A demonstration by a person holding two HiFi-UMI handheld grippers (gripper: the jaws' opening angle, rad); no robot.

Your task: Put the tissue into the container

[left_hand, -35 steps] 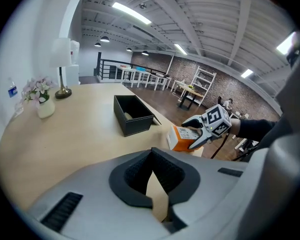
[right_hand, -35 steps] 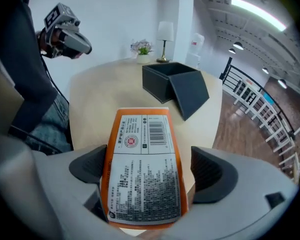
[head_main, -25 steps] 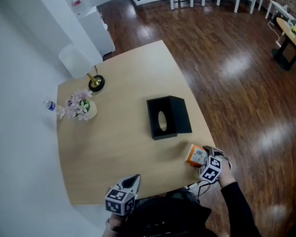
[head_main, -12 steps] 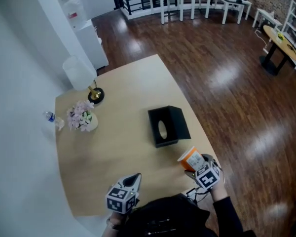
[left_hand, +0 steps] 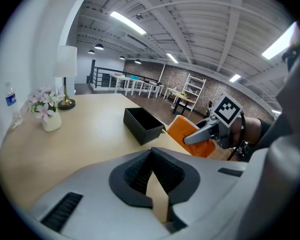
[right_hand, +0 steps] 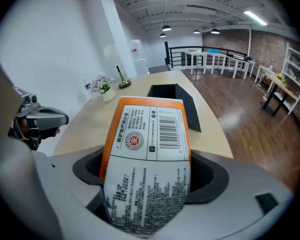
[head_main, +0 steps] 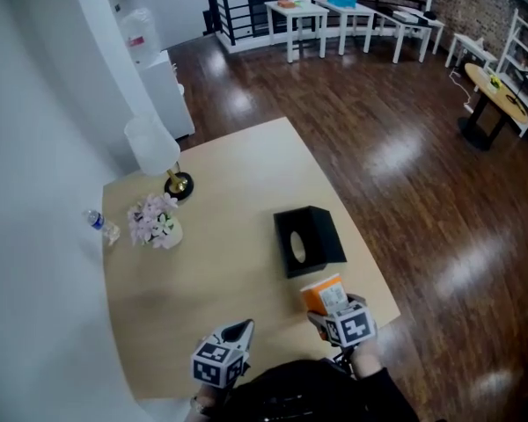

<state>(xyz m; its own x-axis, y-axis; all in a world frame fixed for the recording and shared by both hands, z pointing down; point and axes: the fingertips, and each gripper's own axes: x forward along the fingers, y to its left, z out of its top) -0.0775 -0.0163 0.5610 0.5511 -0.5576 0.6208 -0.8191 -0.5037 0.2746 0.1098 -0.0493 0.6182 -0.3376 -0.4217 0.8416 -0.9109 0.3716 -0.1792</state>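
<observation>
right claw grips tissue pack, now lifted off table, nearer container | left claw closed, empty

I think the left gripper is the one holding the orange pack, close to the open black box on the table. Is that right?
Not quite: the right gripper holds the orange pack, which fills the space between its jaws in the right gripper view. The left gripper has nothing between its jaws. The rest stands: the pack is close to the open black box on the table.
</observation>
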